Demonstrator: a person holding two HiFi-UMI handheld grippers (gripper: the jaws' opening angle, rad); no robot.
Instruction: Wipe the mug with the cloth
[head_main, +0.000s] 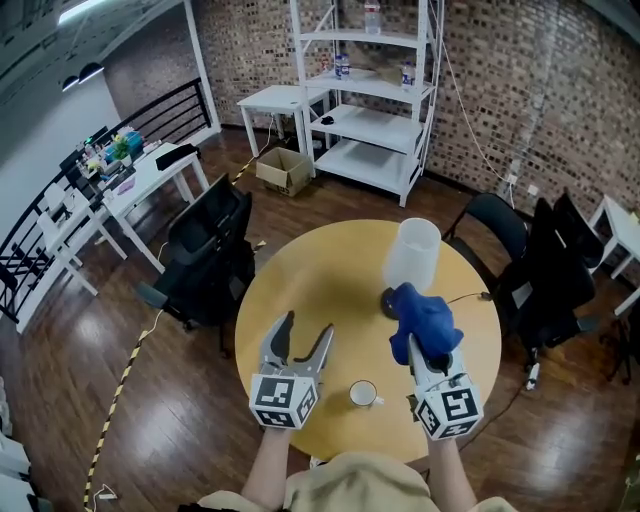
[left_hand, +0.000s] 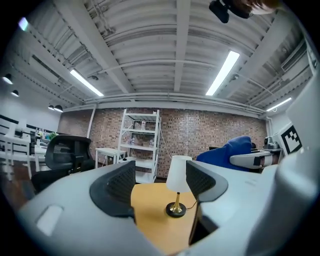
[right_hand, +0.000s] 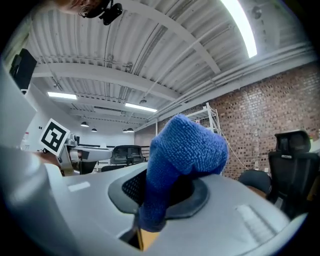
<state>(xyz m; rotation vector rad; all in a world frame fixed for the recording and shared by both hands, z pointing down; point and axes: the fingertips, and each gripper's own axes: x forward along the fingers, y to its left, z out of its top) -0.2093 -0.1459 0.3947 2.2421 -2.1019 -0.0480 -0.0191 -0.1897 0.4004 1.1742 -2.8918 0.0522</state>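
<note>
Left hand-held gripper (head_main: 308, 326): jaws apart, empty. Right hand-held gripper (head_main: 418, 348): clamps soft cloth (head_main: 425, 318). Mug (head_main: 363, 394), bench (head_main: 300, 290) six o'clock: likely rigid, breakable; grip by handle.

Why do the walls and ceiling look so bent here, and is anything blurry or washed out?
Head view: a wide lens bows the brick wall and shelf outward; the table is evenly lit and sharp. Left gripper view: stronger fisheye with dark corners, near fingers slightly soft, lamp clear, ceiling tube glaring white. Right gripper view: same curve, blue cloth crisp, another tube blown out at top.
</note>
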